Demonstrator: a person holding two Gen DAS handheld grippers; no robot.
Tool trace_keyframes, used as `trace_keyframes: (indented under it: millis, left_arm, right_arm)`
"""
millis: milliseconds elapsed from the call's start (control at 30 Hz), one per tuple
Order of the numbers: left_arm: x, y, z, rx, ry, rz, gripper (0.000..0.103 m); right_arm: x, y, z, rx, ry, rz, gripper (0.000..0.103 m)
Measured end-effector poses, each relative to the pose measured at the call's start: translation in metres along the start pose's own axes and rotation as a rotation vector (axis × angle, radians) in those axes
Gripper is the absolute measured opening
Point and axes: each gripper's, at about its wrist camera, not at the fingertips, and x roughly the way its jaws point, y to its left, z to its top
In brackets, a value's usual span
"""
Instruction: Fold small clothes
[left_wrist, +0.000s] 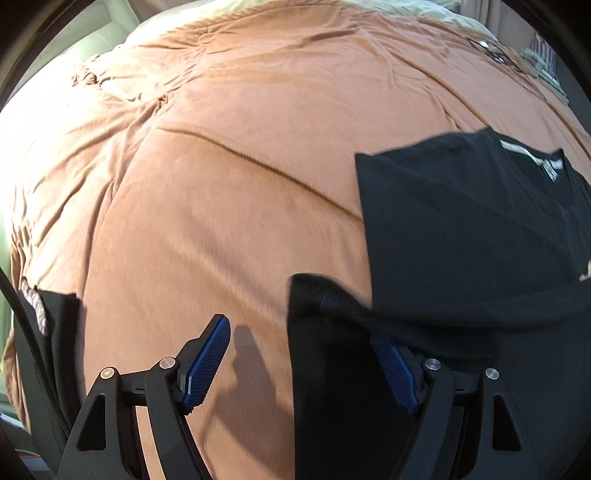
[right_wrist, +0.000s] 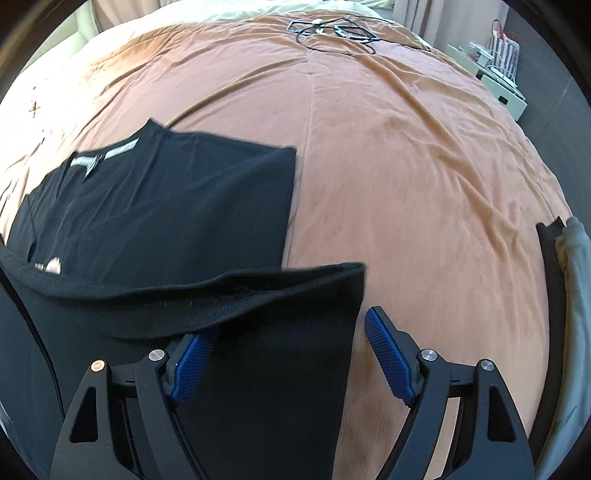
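The rust-orange bedspread (right_wrist: 406, 166) is soft and wrinkled, so it could drag or bunch beneath any fold. On it lies the black T-shirt (right_wrist: 177, 206), neck label up, its bottom hem lifted over itself toward both grippers. The left gripper (left_wrist: 301, 341) and right gripper (right_wrist: 284, 332) each have their jaws spread wide with a hem corner between the blue pads, though whether cloth touches a pad is hard to judge in the blur. With nothing clamped, the hem may slide back or land crooked, skewing the fold.
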Motion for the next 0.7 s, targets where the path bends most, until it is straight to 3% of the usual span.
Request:
trace_keyframes:
  millis: [333,467,600,700]
  left_arm:
    - [0.012,0.013,0.013,-0.095,-0.021,-0.067,0.08]
    - [-0.001,0.009,0.007,-0.12,-0.023,-0.111,0.07]
    - [-0.02,0.018,0.005,-0.144,-0.057,-0.182,0.067]
    - [-0.022,0.024,0.002,-0.16,-0.054,-0.197,0.05]
  right_arm:
    - [0.018,-0.011,0.022,0.069,-0.052,-0.017,0.08]
    - [0.02,-0.019,0.018,0.124,-0.055,0.056,0.08]
    - [0.009,-0.027,0.009,0.117,-0.082,0.097,0.08]
    - [0.0,-0.04,0.003,0.143,-0.1,0.127,0.079]
